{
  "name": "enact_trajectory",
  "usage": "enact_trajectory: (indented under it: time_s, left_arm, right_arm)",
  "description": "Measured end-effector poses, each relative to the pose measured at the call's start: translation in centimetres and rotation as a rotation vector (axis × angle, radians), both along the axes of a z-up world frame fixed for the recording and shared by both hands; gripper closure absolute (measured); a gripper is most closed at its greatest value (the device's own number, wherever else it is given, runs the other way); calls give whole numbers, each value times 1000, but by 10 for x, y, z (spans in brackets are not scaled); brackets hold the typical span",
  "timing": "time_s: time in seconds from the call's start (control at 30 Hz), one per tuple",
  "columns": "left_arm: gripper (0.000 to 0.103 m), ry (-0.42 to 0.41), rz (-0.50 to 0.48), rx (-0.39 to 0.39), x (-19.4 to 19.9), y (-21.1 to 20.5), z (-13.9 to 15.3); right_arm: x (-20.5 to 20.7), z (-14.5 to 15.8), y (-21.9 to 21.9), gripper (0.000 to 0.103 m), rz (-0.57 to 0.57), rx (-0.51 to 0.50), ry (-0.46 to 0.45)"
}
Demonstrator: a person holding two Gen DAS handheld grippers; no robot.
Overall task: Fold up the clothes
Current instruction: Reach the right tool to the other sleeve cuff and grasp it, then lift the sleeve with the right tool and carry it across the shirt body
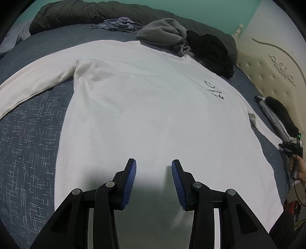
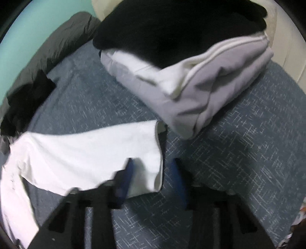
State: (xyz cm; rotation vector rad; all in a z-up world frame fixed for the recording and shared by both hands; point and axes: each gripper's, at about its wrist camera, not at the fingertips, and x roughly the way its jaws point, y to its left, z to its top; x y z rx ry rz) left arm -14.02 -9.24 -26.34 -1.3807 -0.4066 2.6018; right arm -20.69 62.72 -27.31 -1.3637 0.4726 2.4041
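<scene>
Two blurred right gripper point(image 2: 153, 176) jaws straddle the white cotton long-sleeved shirt's point(image 1: 145, 107) cuff, apparently unclamped; left gripper point(image 1: 154, 168) spread above hem.

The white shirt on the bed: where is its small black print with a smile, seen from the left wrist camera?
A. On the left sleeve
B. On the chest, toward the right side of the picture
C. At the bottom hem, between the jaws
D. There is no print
B: the print sits on the chest of the shirt, right of the middle, far from the hem.

Teal wall point(image 1: 172, 7), cream tufted headboard point(image 1: 267, 72), blue bedsheet point(image 1: 28, 143).
</scene>
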Motion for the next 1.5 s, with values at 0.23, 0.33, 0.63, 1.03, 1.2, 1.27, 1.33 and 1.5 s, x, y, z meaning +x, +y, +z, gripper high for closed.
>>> enact_trajectory:
  time_s: [0.23, 0.33, 0.63, 1.03, 1.2, 1.27, 1.33, 1.5]
  left_arm:
    - [61, 1, 3, 0, -1, -2, 1]
    - [61, 1, 5, 1, -3, -2, 1]
    - [61, 1, -7, -15, -3, 2, 1]
    - [61, -14, -14, -31, -4, 5, -2]
    - [61, -15, -10, -31, -4, 3, -3]
    - [61, -18, -9, -28, -4, 3, -4]
    - [61, -19, -8, -28, -5, 3, -4]
    - [61, -11, -7, -28, -3, 3, 0]
  right_arm:
    - [2, 24, -17, 98, 50, 103, 50]
    - [0, 40, -17, 99, 68, 115, 95]
    - [-20, 115, -13, 99, 142, 168, 229]
    - [-81, 189, 3, 99, 178, 241, 284]
    - [-99, 198, 5, 99, 169, 238, 284]
    - [-106, 194, 3, 99, 173, 218, 272]
    - [-112, 191, 0, 99, 178, 200, 258]
    - [-115, 192, -21, 99, 220, 191, 264]
